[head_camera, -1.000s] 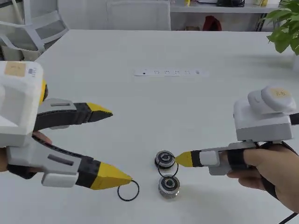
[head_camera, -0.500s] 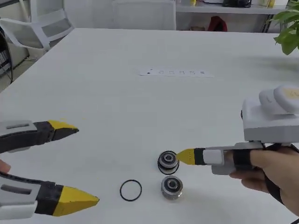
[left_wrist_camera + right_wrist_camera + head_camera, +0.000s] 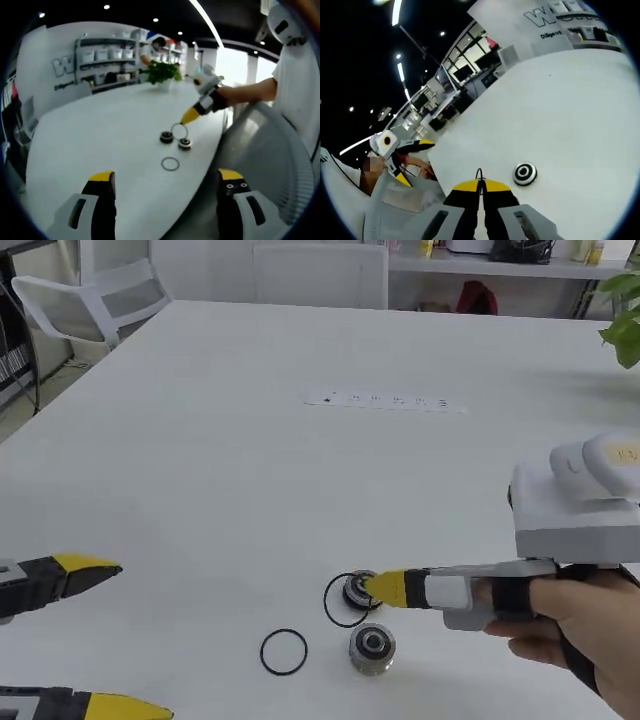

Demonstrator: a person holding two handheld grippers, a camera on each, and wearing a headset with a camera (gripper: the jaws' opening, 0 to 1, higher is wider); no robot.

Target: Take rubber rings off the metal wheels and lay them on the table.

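As the R gripper [image 3: 374,588] sat clamped shut on a thin black rubber ring [image 3: 328,602], the loop stood right by the far metal wheel [image 3: 356,591]; couldn't tell if it was fully clear of it. The near wheel [image 3: 372,645] lay just beside, w/ a second ring [image 3: 263,652] flat on the white tabletop [image 3: 250,440] to its left. The L gripper [image 3: 120,637] hovered wide open, well apart.

Wall lettering, partly legible.
Wall [image 3: 512,30]: large letters [image 3: 559,19] beginning "W", cut off; beneath them, a small line beginning "Diligen".
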